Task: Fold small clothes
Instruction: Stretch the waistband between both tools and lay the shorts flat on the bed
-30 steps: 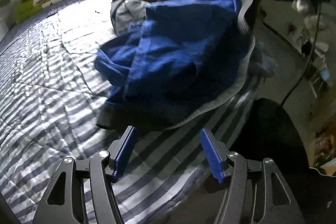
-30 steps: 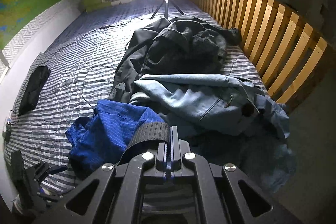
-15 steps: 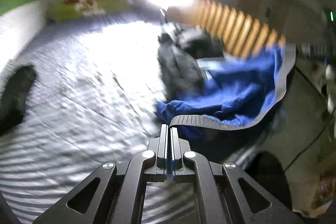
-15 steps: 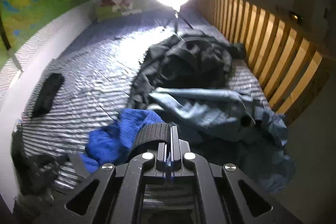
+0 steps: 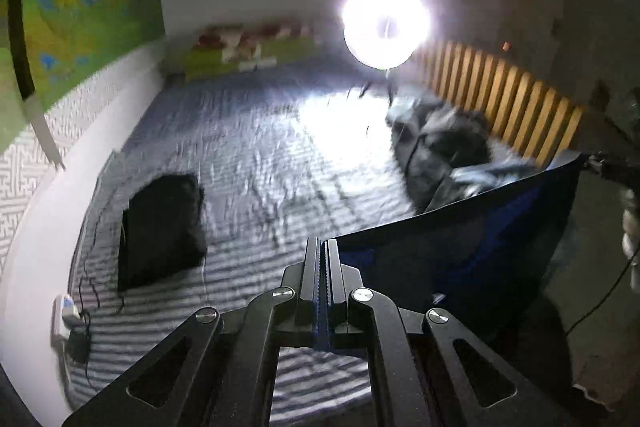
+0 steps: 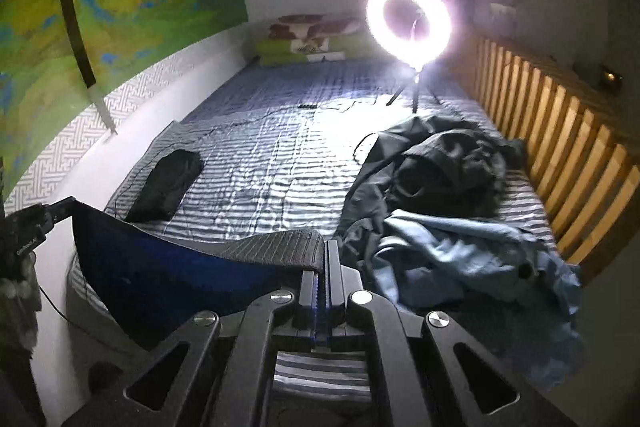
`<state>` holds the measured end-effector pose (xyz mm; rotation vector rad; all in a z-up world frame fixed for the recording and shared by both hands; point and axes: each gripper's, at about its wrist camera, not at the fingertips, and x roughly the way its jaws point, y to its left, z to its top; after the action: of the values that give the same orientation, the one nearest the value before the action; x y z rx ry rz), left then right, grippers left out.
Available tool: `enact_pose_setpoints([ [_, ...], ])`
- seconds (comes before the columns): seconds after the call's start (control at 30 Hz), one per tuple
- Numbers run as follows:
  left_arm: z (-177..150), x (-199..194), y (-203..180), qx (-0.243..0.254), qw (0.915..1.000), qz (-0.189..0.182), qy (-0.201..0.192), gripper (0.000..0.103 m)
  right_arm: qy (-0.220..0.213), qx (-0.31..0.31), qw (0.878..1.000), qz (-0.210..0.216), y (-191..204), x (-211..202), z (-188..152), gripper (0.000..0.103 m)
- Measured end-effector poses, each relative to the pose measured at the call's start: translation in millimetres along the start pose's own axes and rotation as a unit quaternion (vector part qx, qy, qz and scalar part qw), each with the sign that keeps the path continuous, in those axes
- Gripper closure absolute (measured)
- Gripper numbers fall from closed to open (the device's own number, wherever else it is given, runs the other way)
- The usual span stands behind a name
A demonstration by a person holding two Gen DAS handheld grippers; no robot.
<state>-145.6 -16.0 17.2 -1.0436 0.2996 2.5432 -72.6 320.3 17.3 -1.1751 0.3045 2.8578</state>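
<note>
Left wrist view.
- Your left tongs (image 5: 323, 255): clenched at 6 o'clock, pinching the edge of the blue garment (image 5: 460, 251).
- Blue garment: hangs taut from the tongs toward 3 o'clock, where the right tongs (image 5: 608, 169) hold its far corner. It is lifted clear of the bed (image 5: 260, 163).
- Black pouch (image 5: 160, 227): on the striped cover at 9 o'clock, well apart from the garment.
- Ring light (image 5: 386, 23): at 12 o'clock, glaring. Dark clothes (image 5: 444, 147) lie at 2 o'clock beside the slatted rail (image 5: 508, 107).

Right wrist view.
- Your right tongs (image 6: 323, 259): clenched at 6 o'clock on the grey ribbed waistband (image 6: 276, 247) of the same garment.
- Blue garment (image 6: 160, 267): sags toward 9 o'clock, where the left tongs (image 6: 52, 213) grip the other end.
- Light blue jacket (image 6: 460, 259): crumpled at 3 o'clock, touching the dark clothes (image 6: 436, 167) at 2 o'clock.

Handling note: the step looks like spreading the garment before the first fold. Keep both grips firm and level, draw the waistband straight, and lower it onto the bare striped stretch near 11 o'clock, clear of the pile and the pouch. Uneven height would likely set creases.
</note>
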Motion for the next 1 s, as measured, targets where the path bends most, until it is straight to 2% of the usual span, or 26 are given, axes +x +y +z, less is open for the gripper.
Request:
enact_pose_setpoints([
  [0.13,-12,81,-9,0.013,0.9976,0.013,0.067,0.102,0.053,0.011,0.998,-0.017,-7,59,-14,0.101],
  [0.3,-22,201,-25,0.011,0.9896,-0.008,0.143,0.101,0.121,0.053,0.990,-0.045,-43,136,-31,0.101],
  [0.4,-25,254,-29,-0.009,0.9831,-0.026,0.181,0.097,0.143,0.064,0.985,-0.066,-60,166,-36,0.101],
  [0.43,-25,264,-28,-0.019,0.9816,-0.031,0.187,0.086,0.151,0.066,0.984,-0.071,-66,175,-38,0.101],
  [0.53,-24,272,-15,-0.046,0.9820,-0.034,0.180,0.065,0.166,0.077,0.980,-0.076,-81,193,-41,0.101],
  [0.63,-31,254,-4,-0.052,0.9821,-0.035,0.177,0.060,0.173,0.076,0.979,-0.076,-88,205,-43,0.101],
  [0.7,-43,238,-2,-0.070,0.9793,-0.053,0.182,0.054,0.176,0.068,0.979,-0.075,-88,209,-45,0.101],
  [0.87,-77,236,-33,-0.078,0.9679,-0.077,0.226,0.053,0.175,0.055,0.980,-0.074,-83,209,-45,0.101],
  [0.93,-82,245,-41,-0.079,0.9673,-0.064,0.232,0.053,0.173,0.052,0.981,-0.074,-81,209,-43,0.101],
  [1.0,-86,257,-40,-0.103,0.9640,-0.057,0.238,0.053,0.171,0.048,0.981,-0.073,-80,206,-42,0.101],
])
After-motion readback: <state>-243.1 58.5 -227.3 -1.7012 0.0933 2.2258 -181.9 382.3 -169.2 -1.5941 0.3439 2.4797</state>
